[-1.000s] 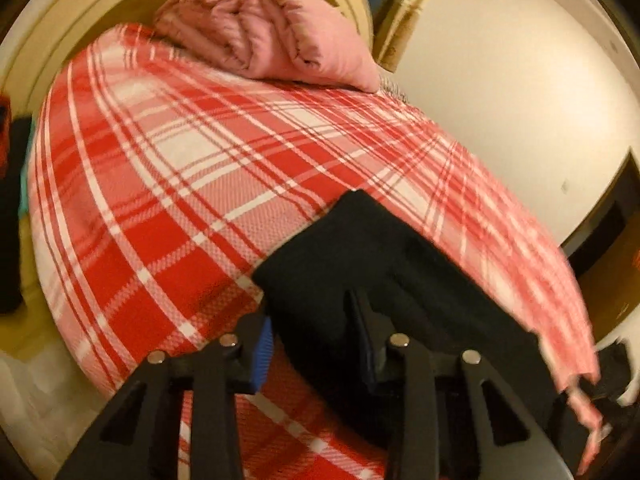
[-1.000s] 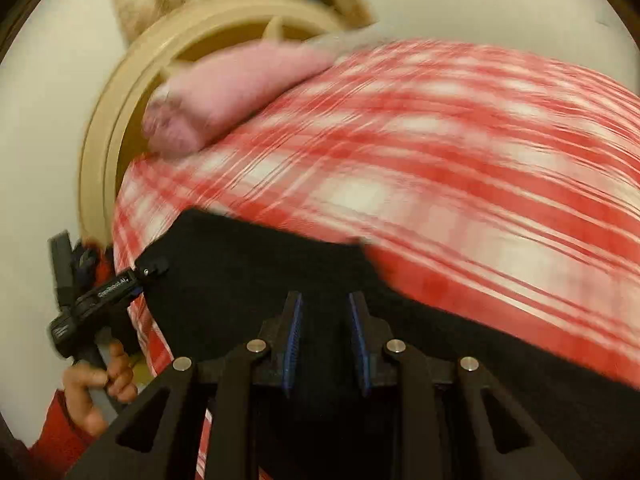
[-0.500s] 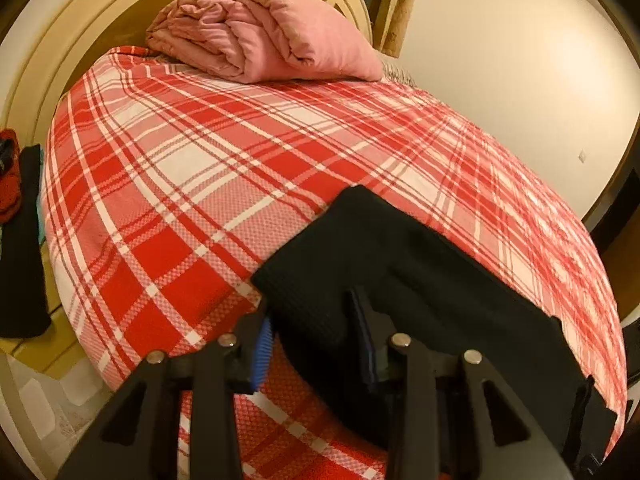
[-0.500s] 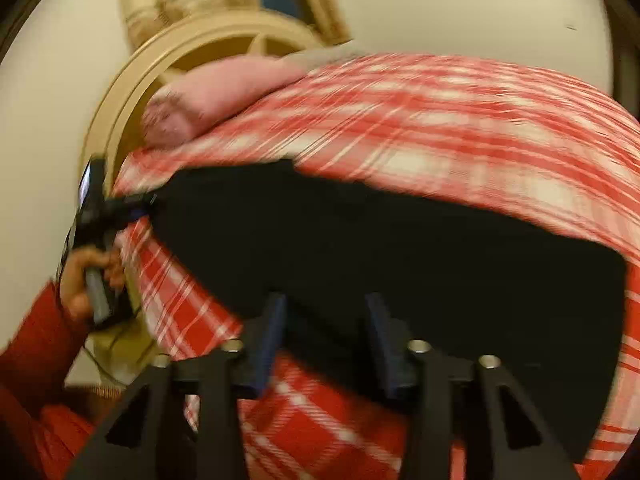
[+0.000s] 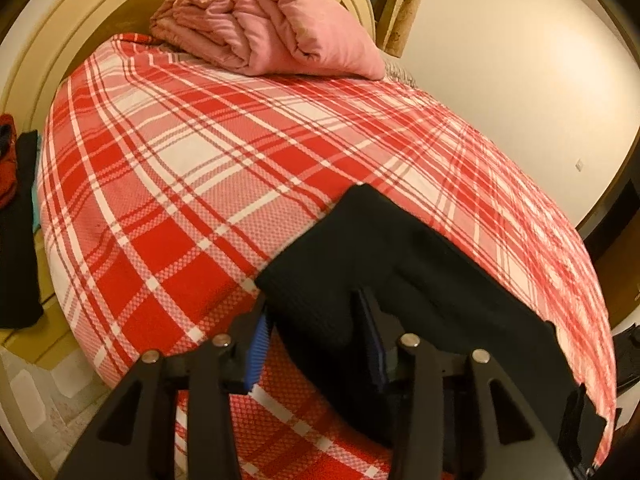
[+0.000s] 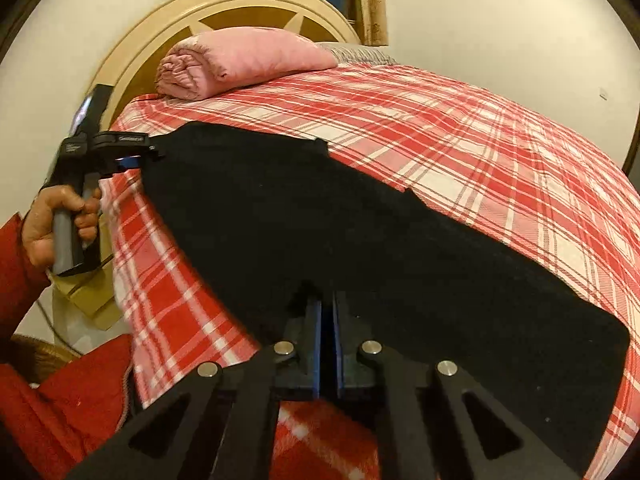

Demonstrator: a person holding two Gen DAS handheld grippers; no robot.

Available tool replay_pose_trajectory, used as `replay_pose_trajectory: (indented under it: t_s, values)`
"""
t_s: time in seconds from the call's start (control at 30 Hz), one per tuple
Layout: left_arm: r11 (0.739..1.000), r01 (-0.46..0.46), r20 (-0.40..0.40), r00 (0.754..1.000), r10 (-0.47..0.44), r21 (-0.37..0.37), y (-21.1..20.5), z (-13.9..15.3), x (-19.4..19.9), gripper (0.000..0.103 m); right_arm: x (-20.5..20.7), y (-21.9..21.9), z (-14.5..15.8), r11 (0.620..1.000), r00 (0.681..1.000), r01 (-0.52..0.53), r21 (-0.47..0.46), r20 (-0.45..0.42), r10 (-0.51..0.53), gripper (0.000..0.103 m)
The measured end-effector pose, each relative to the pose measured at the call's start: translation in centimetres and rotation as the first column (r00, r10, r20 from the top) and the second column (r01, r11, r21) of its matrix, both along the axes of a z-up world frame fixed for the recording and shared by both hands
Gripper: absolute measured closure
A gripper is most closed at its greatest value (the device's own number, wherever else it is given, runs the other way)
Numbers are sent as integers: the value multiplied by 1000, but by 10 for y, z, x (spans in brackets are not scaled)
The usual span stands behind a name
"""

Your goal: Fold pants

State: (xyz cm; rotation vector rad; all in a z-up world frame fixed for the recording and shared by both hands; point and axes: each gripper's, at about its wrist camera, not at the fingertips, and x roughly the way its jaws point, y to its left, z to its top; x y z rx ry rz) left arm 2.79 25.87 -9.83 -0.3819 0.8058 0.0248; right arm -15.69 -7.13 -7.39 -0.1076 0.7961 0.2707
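Observation:
Black pants (image 6: 360,232) lie folded lengthwise along the near side of the red plaid bed cover (image 6: 500,152); in the left wrist view they (image 5: 400,264) run from centre to lower right. My left gripper (image 5: 316,336) is open, its jaws astride the near corner of the pants end. It also shows in the right wrist view (image 6: 128,152) at the far left end of the pants. My right gripper (image 6: 326,320) is shut on the near edge of the pants at mid-length.
A rolled pink quilt (image 5: 264,24) lies at the head of the bed against the cream headboard (image 6: 248,4). Dark and red clothes (image 5: 16,216) lie on the floor at the left. A cream wall (image 5: 500,60) is beyond the bed.
My right gripper opened, shifted along the pants edge and has shut on it again. The pants now lie flat and stretched. My left gripper has stayed open at the pants end.

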Motion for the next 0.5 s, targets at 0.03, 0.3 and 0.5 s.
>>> replay_pose_trajectory:
  t_s: [0.03,0.3,0.5]
  values:
    - [1000,0,2,1000,0,0,0,0,0,57,-5,3,-1,1000,1000,-24,-11,-9,24,98]
    - [1000,2,2,1000,-2,14,-3,0,1,55,-11,3,-9,998,997,-66,21,-48,67,83]
    - [1000,-17,3,1000,17,-5,0,-2,0,54,4,-30,24,961,999,23,274,29,-32,49]
